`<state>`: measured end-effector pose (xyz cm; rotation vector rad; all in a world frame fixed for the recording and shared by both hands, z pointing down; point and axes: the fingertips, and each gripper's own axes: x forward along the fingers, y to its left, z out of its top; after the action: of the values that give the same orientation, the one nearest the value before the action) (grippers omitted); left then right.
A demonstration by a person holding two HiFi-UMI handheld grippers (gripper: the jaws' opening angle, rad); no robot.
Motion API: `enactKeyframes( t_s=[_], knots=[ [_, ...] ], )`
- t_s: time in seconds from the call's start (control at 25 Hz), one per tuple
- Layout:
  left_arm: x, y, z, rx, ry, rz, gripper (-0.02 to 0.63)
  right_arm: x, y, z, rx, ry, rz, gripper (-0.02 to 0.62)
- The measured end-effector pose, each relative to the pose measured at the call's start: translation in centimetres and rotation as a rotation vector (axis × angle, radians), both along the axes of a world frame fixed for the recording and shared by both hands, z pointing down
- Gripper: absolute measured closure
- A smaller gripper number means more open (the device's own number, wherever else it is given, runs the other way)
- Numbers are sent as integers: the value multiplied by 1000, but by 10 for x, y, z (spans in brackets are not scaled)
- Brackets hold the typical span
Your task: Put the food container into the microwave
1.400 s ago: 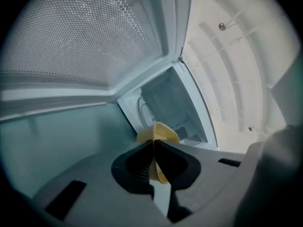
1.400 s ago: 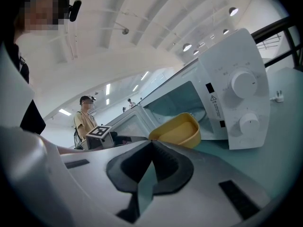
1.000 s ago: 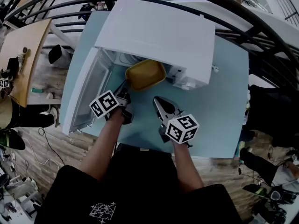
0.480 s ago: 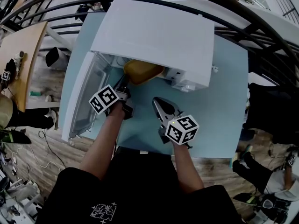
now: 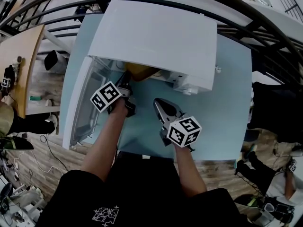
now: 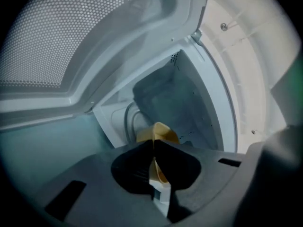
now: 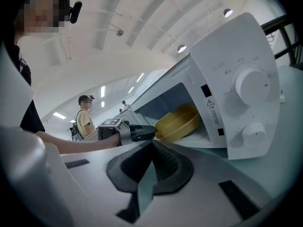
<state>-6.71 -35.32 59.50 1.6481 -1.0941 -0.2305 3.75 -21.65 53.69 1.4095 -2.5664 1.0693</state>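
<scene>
The microwave point(image 5: 156, 37) stands on the table point(image 5: 222, 122), door point(image 5: 87, 103) open leftward. The food container point(image 7: 177, 123) lies inside (near the opening), the left claw point(image 5: 125, 78) on its rim. The right claw point(image 5: 158, 103) is in front, to the right.

Pale blue table point(image 5: 227, 117), white microwave point(image 5: 156, 37) standing on it, door open

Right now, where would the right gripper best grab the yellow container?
Likely the near rim of the yellow container, from the open front of the microwave: thin upright wall, open top, back in the cavity. Left gripper holds the rim's left side.
</scene>
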Motion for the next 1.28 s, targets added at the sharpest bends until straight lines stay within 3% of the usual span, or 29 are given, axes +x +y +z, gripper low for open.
enactKeyframes(
  t_s=[1.28],
  knots=[
    [8,-45,12,35,83,-61,580,-6,0,10,-17,-16,31,589]
  ],
)
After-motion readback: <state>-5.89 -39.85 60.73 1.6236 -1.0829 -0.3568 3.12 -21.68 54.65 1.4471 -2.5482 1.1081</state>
